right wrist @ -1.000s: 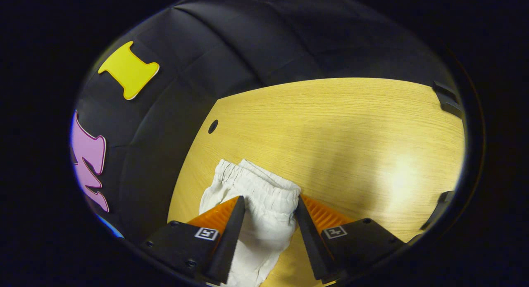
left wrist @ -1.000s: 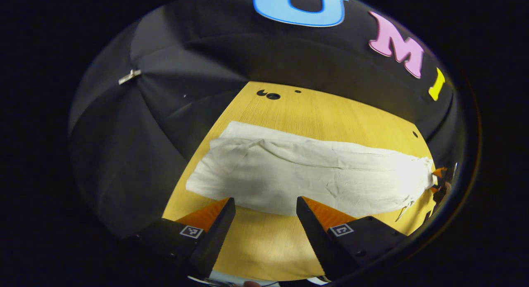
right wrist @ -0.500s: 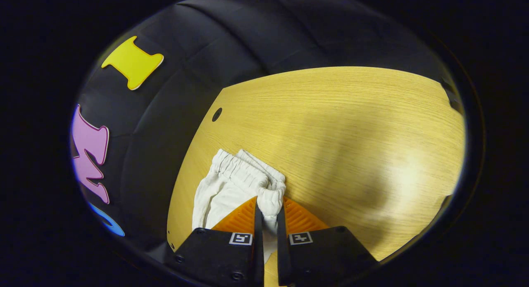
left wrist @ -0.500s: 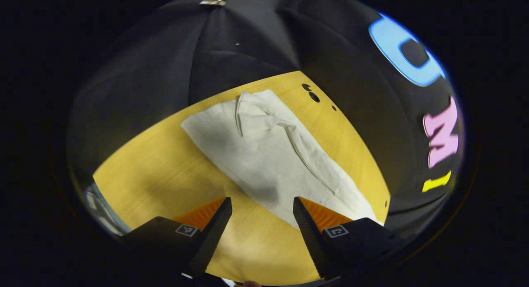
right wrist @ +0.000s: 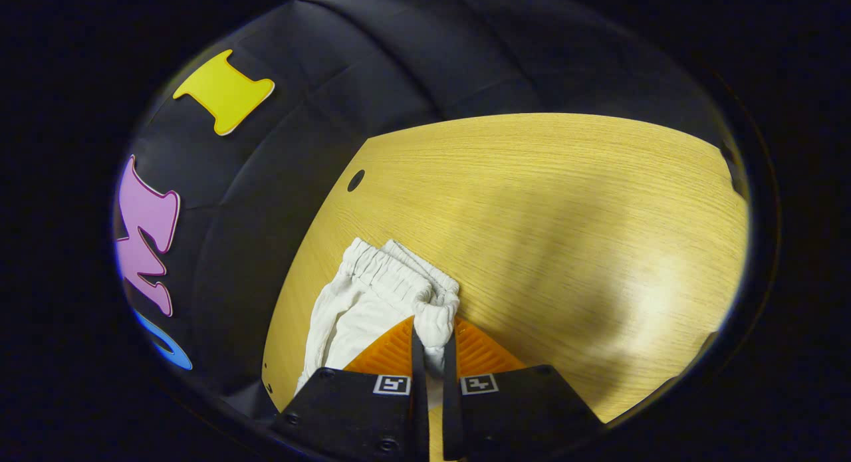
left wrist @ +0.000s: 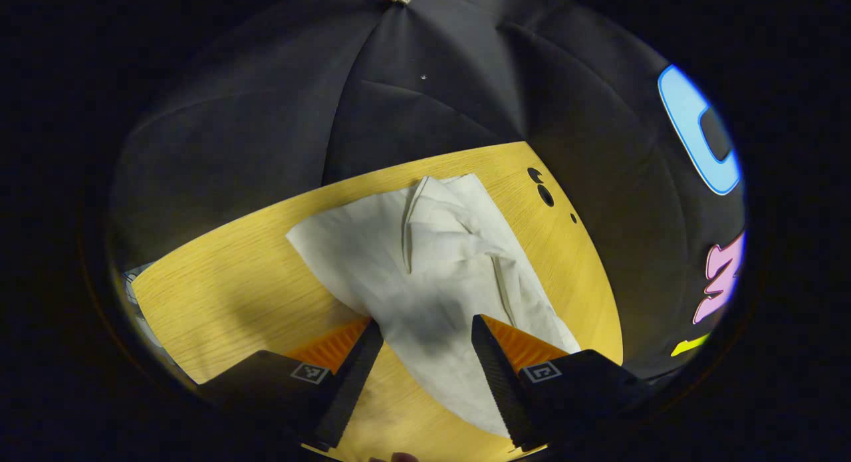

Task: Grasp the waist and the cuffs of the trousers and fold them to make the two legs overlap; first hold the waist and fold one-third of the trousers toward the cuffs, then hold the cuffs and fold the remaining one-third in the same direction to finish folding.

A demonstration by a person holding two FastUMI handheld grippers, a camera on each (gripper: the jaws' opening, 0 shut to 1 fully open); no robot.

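Both grippers work on the white trousers, which lie on the wooden table. Nearest in the right gripper view, the right gripper is clamped tight on the elastic waist: its two fingers stand almost together with only a pinch of gathered cloth between them, both pressing on it. Just beyond the fingertips the ruched waistband bunches into a small fold, and past that the bare tabletop runs away to its far edge, with one dark hole near the booth's black cloth wall.

In the left gripper view, the left gripper is spread wide, its fingers straddling the leg of the trousers; the cloth lies between them, but neither finger can be seen to press on it. Farther off, the leg widens toward the cuffs, where the fabric is rumpled and a flap is folded over itself. Beyond the cuffs, several small dark holes mark the tabletop beside the wall.

No container is in play.

Against half a second ago, the right gripper's grip on the waist is unchanged, and the waist sits in much the same place. The left gripper has moved forward: then its fingers were over bare wood short of the cloth, and now the leg lies between them.
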